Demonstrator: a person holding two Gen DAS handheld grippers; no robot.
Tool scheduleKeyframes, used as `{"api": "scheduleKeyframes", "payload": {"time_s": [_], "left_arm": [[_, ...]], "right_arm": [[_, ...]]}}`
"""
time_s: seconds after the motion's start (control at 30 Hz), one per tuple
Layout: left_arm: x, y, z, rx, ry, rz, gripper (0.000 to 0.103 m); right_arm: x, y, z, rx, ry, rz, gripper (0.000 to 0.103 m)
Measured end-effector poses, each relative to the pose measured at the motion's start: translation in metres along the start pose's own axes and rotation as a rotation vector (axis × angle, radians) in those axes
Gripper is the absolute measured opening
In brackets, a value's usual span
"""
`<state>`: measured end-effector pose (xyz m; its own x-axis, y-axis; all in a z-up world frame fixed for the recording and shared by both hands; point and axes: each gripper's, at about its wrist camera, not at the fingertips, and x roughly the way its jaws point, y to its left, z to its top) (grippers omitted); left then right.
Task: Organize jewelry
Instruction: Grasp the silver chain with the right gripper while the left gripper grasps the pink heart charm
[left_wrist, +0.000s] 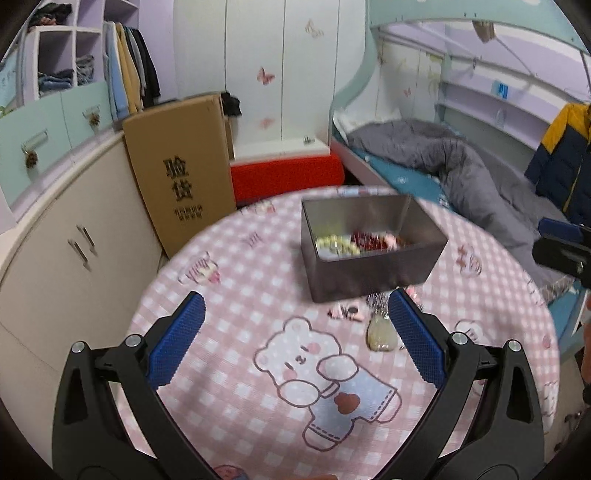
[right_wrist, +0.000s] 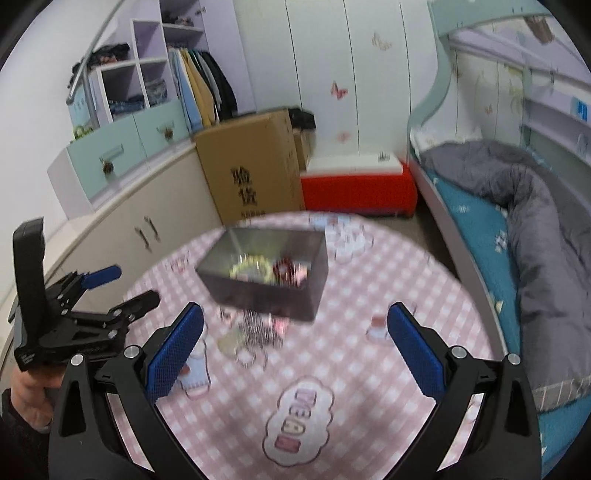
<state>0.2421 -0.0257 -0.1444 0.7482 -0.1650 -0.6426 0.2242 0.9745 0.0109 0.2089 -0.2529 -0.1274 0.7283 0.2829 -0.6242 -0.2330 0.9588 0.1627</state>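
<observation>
A grey metal box (left_wrist: 373, 258) stands on the round table with the pink checked cloth (left_wrist: 236, 332). Inside lie a pale green bead bracelet (left_wrist: 338, 244) and a red bead piece (left_wrist: 369, 240). Loose jewelry lies in front of the box: a pale yellow-green piece (left_wrist: 380, 332) and a small pink item (left_wrist: 345, 312). My left gripper (left_wrist: 295, 325) is open and empty above the cloth, its right finger beside the loose pieces. In the right wrist view the box (right_wrist: 266, 275) and loose pieces (right_wrist: 251, 336) are blurred. My right gripper (right_wrist: 295, 339) is open and empty.
A cardboard carton (left_wrist: 181, 177) and a red-and-white chest (left_wrist: 286, 173) stand beyond the table. Cabinets (left_wrist: 66, 236) run along the left. A bed with a grey quilt (left_wrist: 461, 166) is on the right. The left gripper shows in the right wrist view (right_wrist: 110, 291).
</observation>
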Motion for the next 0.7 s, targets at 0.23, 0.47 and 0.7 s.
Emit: {"api": "scheduleKeyframes", "payload": {"time_s": [0.23, 0.47, 0.7], "left_arm": [[0.049, -0.002, -0.011, -0.01, 0.097, -0.02, 0.094], [0.094, -0.014, -0.016, 0.006, 0.191, -0.047, 0.081], [0.093, -0.016, -0.015, 0.036, 0.19, -0.092, 0.031]], "right_arm": [[0.029, -0.005, -0.024, 0.018, 0.088, 0.004, 0.096], [0.049, -0.002, -0.029, 0.01, 0.124, 0.017, 0.096], [0.07, 0.007, -0.031, 0.003, 0.155, 0.086, 0.08]]}}
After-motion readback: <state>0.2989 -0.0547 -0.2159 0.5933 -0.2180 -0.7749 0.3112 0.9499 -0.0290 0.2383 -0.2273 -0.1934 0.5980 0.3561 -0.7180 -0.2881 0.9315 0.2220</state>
